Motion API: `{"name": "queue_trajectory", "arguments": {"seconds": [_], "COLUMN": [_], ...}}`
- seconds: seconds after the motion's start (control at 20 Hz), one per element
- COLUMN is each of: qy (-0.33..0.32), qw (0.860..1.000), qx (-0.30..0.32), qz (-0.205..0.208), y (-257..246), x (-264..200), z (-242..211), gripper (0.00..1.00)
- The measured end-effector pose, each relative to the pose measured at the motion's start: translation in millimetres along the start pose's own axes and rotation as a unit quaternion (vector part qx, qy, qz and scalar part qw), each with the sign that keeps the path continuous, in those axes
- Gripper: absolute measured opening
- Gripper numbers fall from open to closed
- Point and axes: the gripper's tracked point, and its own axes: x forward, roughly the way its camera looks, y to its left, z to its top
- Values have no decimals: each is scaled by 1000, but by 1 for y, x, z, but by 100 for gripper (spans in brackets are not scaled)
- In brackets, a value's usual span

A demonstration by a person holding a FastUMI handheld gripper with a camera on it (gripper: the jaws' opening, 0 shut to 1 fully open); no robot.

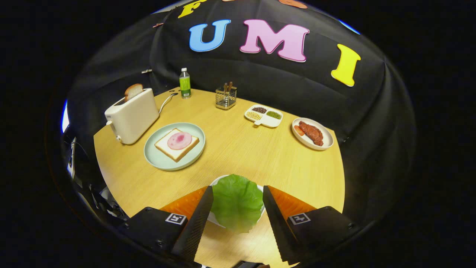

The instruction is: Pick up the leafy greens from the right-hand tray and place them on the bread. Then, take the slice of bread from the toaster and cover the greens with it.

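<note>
So the round light-wood table (238, 149) carries everything. Cream boxy toaster (132, 115) sits at its far left with a slice of bread (133, 91) poking out the top. Just right of the toaster there's a pale green plate (156, 156) holding square white bread (174, 147) topped with a pink ham round (179, 140). The ruffled green lettuce leaf (237, 203) lies on a small white tray (219, 180), well nearer than the toaster, right between the gripper (238, 193) fingers, which are spread wide and not touching it

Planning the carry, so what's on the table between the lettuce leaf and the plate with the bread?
Bare tabletop separates the leaf, between the open claw's fingers, from the plate, in the gripper view.
</note>
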Motion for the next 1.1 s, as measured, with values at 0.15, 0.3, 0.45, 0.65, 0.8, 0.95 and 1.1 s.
{"name": "queue_trajectory", "arguments": {"seconds": [0.15,0.3,0.45,0.65,0.8,0.95,1.1], "qy": [43,83,107,141,142,144,142], "qw": [999,996,994,989,989,989,989], "qx": [5,14,14,10,21,24,17], "qz": [18,27,30,33,34,30,27], "y": [2,0,3,9,7,5,5], "x": [24,44,62,71,76,77,77], "z": [-27,-48,-62,-82,-82,-80,-79], "gripper": [78,73,72,58,48,19,6]}}
